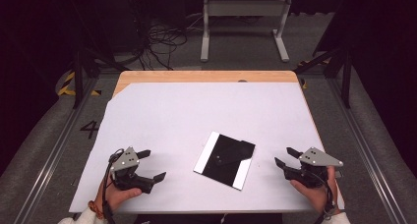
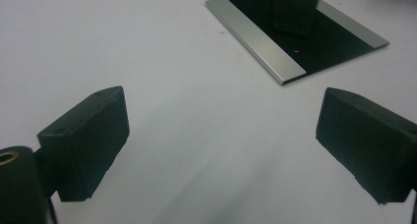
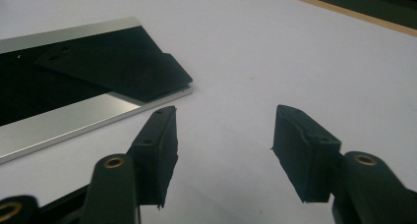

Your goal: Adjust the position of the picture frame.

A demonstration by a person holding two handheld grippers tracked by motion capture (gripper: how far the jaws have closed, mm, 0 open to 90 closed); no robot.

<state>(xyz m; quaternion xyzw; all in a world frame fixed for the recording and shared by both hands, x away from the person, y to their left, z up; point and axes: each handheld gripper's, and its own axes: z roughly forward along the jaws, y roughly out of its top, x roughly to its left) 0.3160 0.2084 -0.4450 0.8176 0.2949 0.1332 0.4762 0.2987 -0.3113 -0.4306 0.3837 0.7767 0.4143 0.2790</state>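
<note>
Left gripper (image 1: 152, 165): you held it low at the sheet's near left, jaws wide apart, nothing between them
Right gripper (image 1: 287, 156): you held it at the near right, jaws parted, empty
Plate (image 1: 224, 160): black with silver edges, lay flat between both grippers, apart from each
Sheet (image 1: 196, 111): white, covered the table

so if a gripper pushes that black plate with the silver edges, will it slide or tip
The black plate lies flat and thin on the smooth white table cover, so it would probably slide, not tip. Its straight edges and glossy face suggest something stiff and rather slippery. Lying flush, it may be hard for fingers to get under. The small dark piece resting on it could shift when pushed.
</note>
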